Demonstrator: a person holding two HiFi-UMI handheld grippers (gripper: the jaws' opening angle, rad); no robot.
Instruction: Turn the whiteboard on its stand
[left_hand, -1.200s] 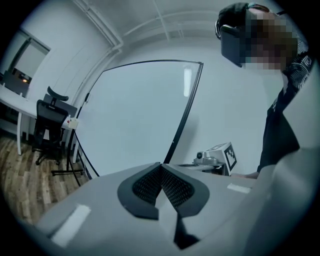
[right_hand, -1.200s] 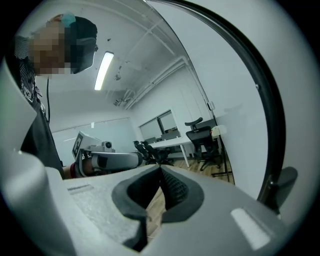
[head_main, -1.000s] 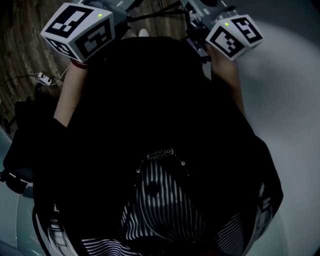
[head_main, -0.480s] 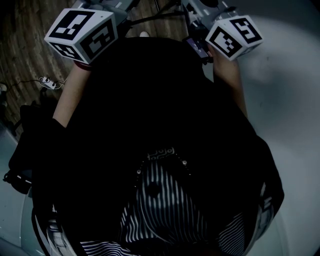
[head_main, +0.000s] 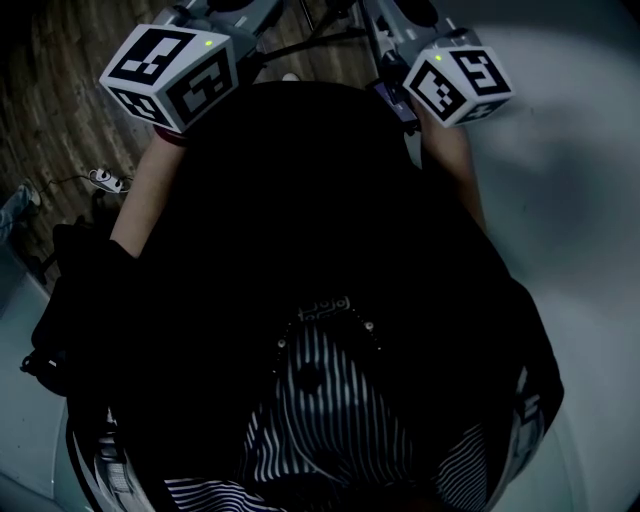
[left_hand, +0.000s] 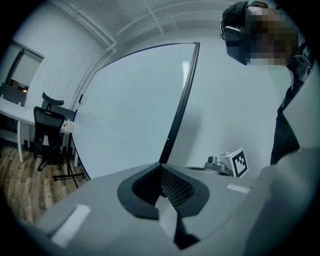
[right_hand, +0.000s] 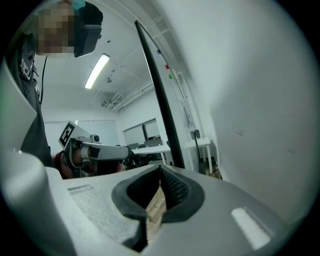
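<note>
The whiteboard (left_hand: 130, 110) stands upright with a black frame edge (left_hand: 180, 100). In the head view its white face (head_main: 570, 150) lies at the right. My left gripper (left_hand: 161, 170) is shut, and the frame edge runs down to where its pads meet. My right gripper (right_hand: 160, 172) is shut too, with the same black edge (right_hand: 157, 95) ending at its tips. I cannot tell whether either pinches the frame. Each gripper sees the other across the edge: the right one's marker cube (left_hand: 235, 162), and the left one's body (right_hand: 95, 150). In the head view only the cubes (head_main: 170, 65) (head_main: 460, 85) show.
An office chair (left_hand: 47, 127) and a desk (left_hand: 10, 107) stand left of the board on the wood floor (head_main: 50, 100). A cable with a plug block (head_main: 105, 180) lies on the floor. More desks (right_hand: 150, 146) stand behind the board. My torso fills the head view.
In the head view the left cube has shifted right, and the right cube slightly left and up. The floor and cable have slid down and right. Both grippers stay shut.
</note>
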